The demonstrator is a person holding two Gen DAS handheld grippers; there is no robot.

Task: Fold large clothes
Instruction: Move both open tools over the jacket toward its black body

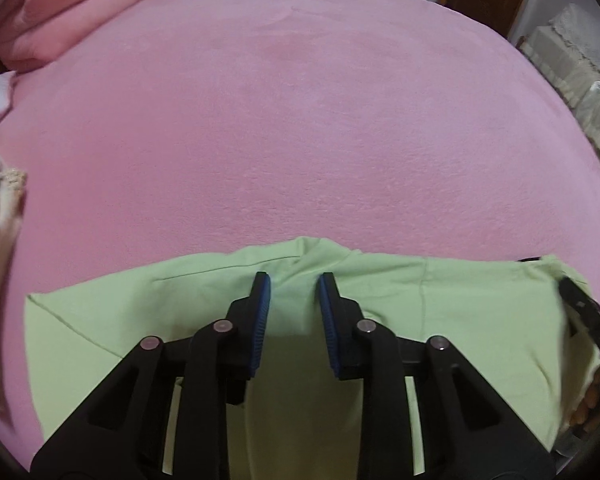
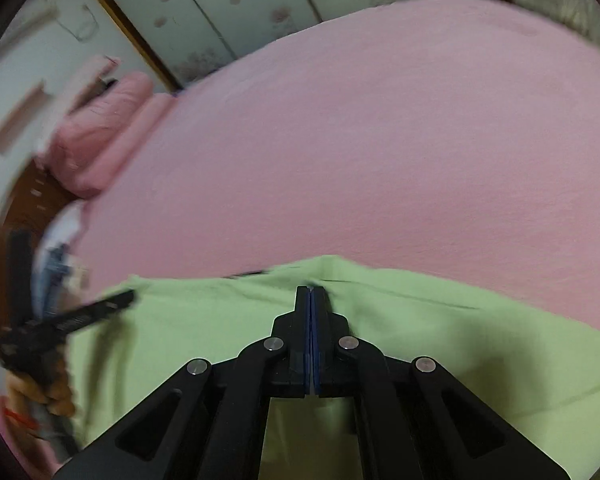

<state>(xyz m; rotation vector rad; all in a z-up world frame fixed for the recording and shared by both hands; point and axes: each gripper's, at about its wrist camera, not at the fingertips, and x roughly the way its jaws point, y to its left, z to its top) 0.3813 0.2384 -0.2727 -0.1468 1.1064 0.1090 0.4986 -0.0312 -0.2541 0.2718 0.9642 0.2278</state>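
A light green garment [image 1: 440, 312] lies on the pink bed at the near edge, with its far edge slightly bunched. My left gripper [image 1: 294, 284] is open, its blue pads on either side of a raised fold of the green cloth. My right gripper [image 2: 311, 289] is shut, its tips at the far edge of the same green garment [image 2: 440, 344], pinching the cloth. The right gripper also shows at the right edge of the left wrist view [image 1: 588, 316]. The left gripper shows blurred at the left of the right wrist view [image 2: 80, 320].
The pink bed cover [image 1: 300, 128] stretches far ahead. A folded pink quilt [image 1: 60, 12] lies at the far left corner. A lace-covered piece of furniture [image 1: 572, 64] stands to the right. Wardrobe doors [image 2: 228, 12] stand behind the bed.
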